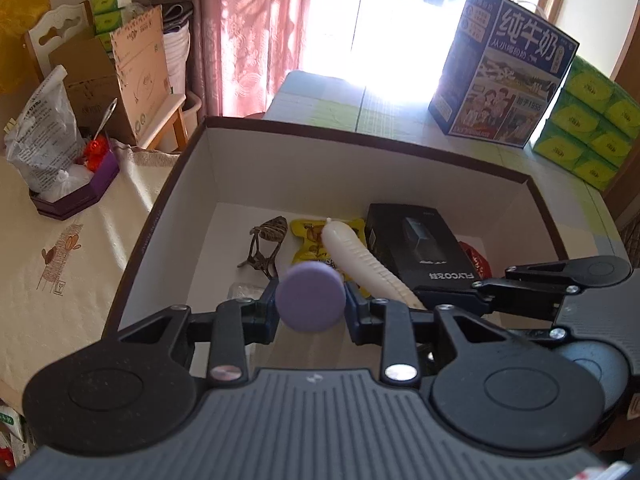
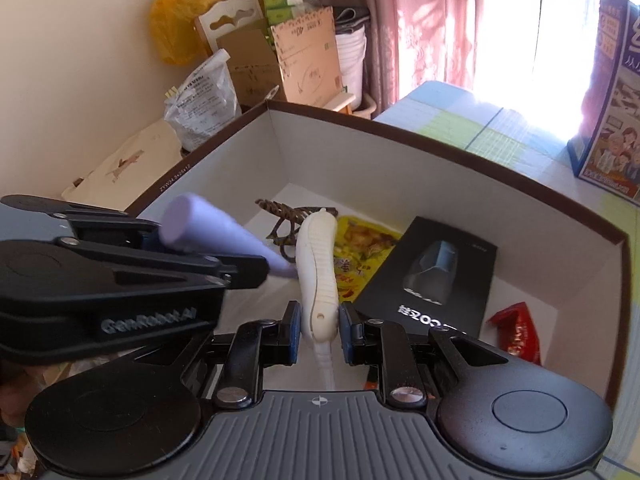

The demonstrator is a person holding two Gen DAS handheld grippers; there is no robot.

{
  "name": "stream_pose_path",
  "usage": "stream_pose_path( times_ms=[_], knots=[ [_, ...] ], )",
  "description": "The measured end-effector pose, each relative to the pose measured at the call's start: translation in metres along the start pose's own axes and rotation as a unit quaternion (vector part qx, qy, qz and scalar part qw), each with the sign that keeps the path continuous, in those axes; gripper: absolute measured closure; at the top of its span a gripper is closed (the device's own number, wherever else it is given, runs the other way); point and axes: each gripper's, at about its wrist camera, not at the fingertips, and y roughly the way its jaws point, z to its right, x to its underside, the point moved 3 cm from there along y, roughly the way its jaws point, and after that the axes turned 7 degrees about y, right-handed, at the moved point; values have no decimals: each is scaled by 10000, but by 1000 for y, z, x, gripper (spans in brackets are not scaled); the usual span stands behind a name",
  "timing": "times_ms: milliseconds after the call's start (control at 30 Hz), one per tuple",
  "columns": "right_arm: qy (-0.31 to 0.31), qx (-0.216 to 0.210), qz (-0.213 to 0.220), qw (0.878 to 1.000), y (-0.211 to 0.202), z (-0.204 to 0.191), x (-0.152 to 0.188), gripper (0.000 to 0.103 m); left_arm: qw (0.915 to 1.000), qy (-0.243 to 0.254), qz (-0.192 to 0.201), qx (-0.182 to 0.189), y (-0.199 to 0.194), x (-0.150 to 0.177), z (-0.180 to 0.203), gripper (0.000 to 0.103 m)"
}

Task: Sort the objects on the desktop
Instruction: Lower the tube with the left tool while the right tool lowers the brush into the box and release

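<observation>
1. The purple cone-shaped piece (image 1: 311, 297) is clamped between the two fingers of the left gripper (image 1: 311, 312). Its round flat end faces the left wrist camera. In the right wrist view the purple cone-shaped piece (image 2: 216, 236) tapers toward 4 o'clock, with its narrow tip just beside the white ribbed piece.
2. The white ribbed piece (image 2: 318, 276) is pinched between the blue-padded fingers of the right gripper (image 2: 319, 330). It stands up toward 12 o'clock, curving slightly, and a thin white stem drops from it toward 6 o'clock. In the left wrist view the white ribbed piece (image 1: 362, 262) runs from 11 o'clock to 5 o'clock, over the yellow packet.
3. Both held pieces are above the open cardboard box (image 1: 280, 168), which has white inner walls and a dark brown rim.
4. On the box floor lie a yellow snack packet (image 1: 310, 242), a brownish woven trinket with cords (image 1: 266, 246) at its 9 o'clock side, and a black carton printed with a shaver (image 1: 416, 244) at its 3 o'clock side.
5. A red wrapper (image 2: 516, 336) lies at 4 o'clock from the black carton, near the box's right wall.
6. Outside the box, at 1 o'clock in the left wrist view, stands a blue milk carton case (image 1: 504, 72), with stacked green tissue packs (image 1: 588, 124) just beside it.
7. At 9 o'clock, on a cream tablecloth (image 1: 60, 240), sits a purple tray (image 1: 80, 192) holding plastic bags.
</observation>
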Motion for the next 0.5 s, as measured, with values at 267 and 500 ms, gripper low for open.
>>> stream_pose_path(
  times_ms=[267, 500],
  knots=[
    [89, 52, -80, 9999, 11, -1, -5, 86, 9998, 42, -211, 48, 19, -3, -10, 76],
    [98, 115, -12, 9999, 13, -3, -7, 85, 9996, -16, -263, 113, 25, -6, -20, 77]
  ],
)
